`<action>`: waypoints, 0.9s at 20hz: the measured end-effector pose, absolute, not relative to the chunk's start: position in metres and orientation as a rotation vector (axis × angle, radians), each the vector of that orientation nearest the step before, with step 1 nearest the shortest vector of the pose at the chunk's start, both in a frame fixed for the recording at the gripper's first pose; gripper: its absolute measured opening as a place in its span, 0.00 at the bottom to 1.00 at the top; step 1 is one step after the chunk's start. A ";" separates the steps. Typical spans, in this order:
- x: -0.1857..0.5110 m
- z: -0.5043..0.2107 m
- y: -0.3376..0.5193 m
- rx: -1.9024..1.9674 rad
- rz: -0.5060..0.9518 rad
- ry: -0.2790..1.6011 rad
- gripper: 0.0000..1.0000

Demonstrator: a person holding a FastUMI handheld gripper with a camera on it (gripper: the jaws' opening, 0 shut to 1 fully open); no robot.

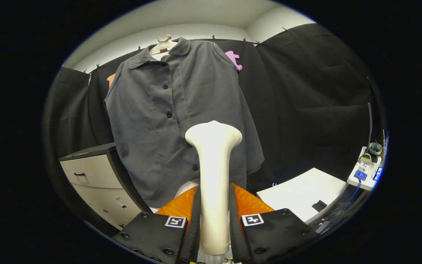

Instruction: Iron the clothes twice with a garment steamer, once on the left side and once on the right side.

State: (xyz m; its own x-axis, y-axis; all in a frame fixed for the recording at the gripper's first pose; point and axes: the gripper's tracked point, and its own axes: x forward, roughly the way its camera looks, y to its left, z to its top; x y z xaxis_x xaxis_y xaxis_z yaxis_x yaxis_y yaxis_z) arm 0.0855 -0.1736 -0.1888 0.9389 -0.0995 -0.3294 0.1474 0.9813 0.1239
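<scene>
— Grey cloth is what hangs ahead: the shirt [181, 121] is buttoned on a pale hanger [163, 44] against the booth wall, beyond the fingers. What is held?

— The garment steamer [214, 176] is clamped between both fingers of the hand-held gripper [214, 220], its cream handle upright and its flared head raised in front of the shirt's lower front, near the button line. Whether the head touches the cloth cannot be told.

— Which step is judged to be in hand?

— An approach, most likely; no pass can be confirmed as done from here.

— What is called for next?

— The head should be brought flat onto one side of the placket and drawn along that panel, then the other side treated likewise. The drawer cabinet [93, 179] beside the shirt and the white bench [306, 190] opposite should be kept clear of.
</scene>
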 end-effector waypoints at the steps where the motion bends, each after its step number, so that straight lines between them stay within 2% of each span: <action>1: 0.081 -0.183 -0.172 0.144 -0.125 0.318 0.42; 18: 0.029 -0.068 -0.087 0.098 -0.006 0.120 0.41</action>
State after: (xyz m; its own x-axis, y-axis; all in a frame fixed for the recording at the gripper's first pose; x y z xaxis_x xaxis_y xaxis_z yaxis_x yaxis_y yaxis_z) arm 0.0293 -0.0872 -0.0678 0.9927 -0.0001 -0.1203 0.0119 0.9952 0.0974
